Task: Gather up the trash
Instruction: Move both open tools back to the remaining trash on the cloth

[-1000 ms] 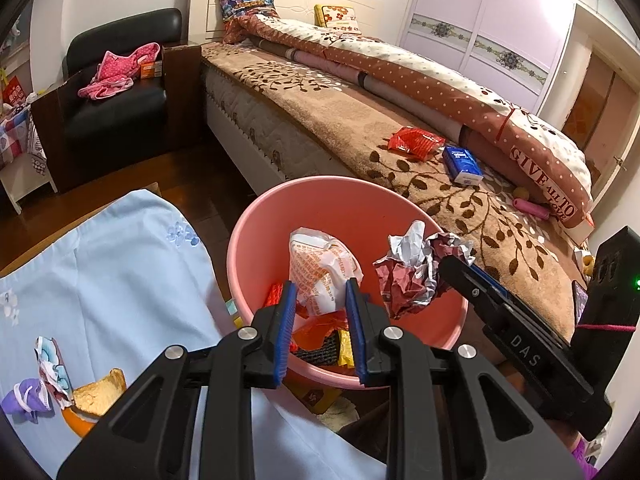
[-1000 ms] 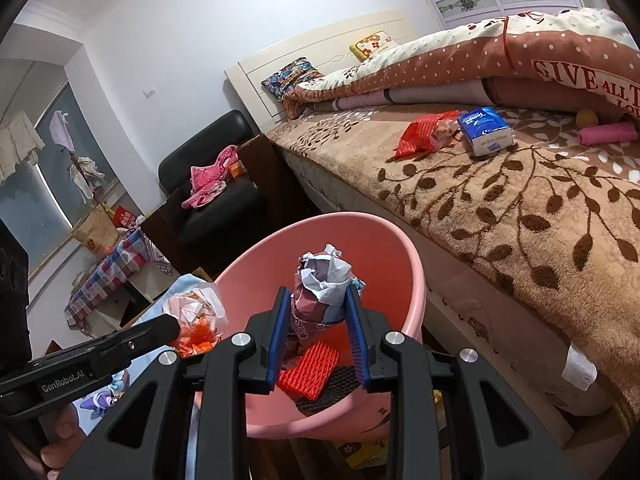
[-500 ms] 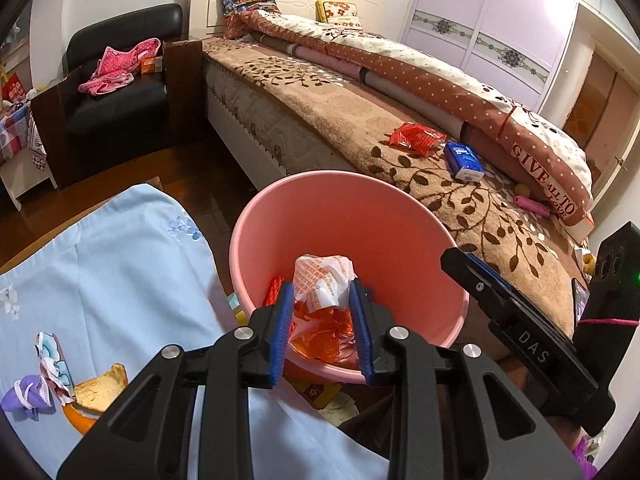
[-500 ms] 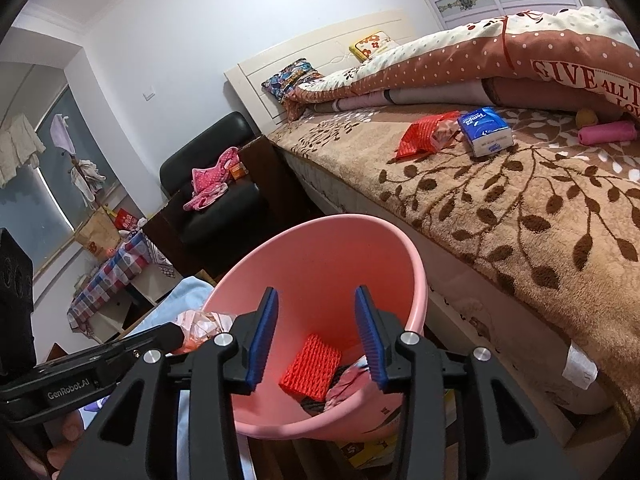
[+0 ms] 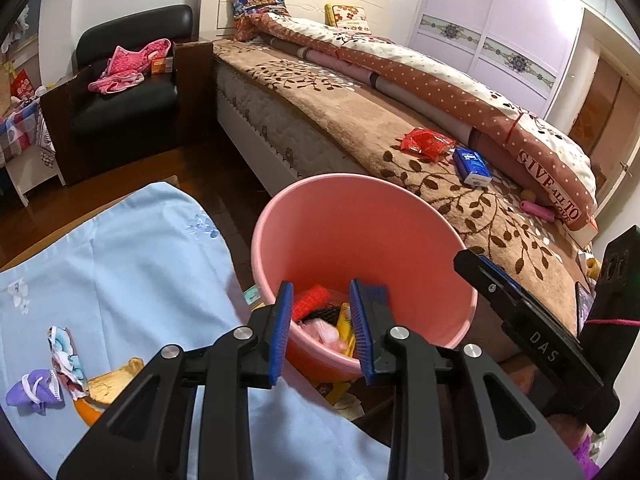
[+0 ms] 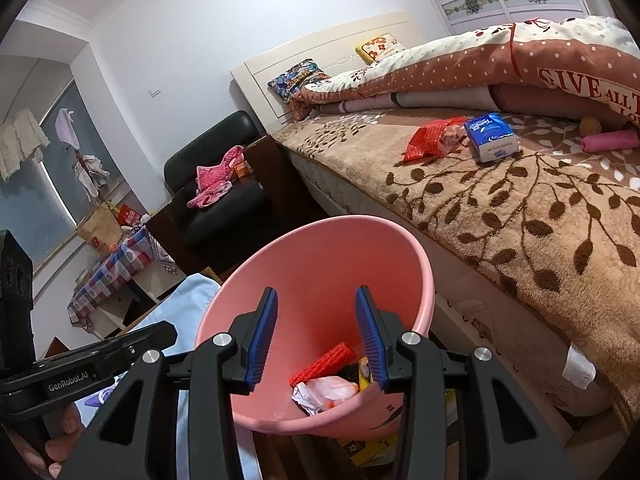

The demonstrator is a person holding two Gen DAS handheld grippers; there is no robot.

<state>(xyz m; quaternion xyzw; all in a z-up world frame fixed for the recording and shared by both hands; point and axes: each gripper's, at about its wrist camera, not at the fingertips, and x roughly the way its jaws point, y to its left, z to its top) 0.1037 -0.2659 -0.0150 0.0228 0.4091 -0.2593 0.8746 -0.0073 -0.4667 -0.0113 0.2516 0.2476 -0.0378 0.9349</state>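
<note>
Both the left gripper [image 5: 322, 326] and the right gripper [image 6: 316, 334] are hovering spread and empty over the pink bin [image 5: 360, 216], wrappers [image 6: 320, 392] lying inside at six o'clock.

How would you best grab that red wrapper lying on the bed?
Pinch the raised, crumpled end of the red wrapper, coming from above on the open blanket side. It lies crinkled on the bed, and the blue tissue pack sits close against its other side, probably crowding a hand-held gripper there.
</note>
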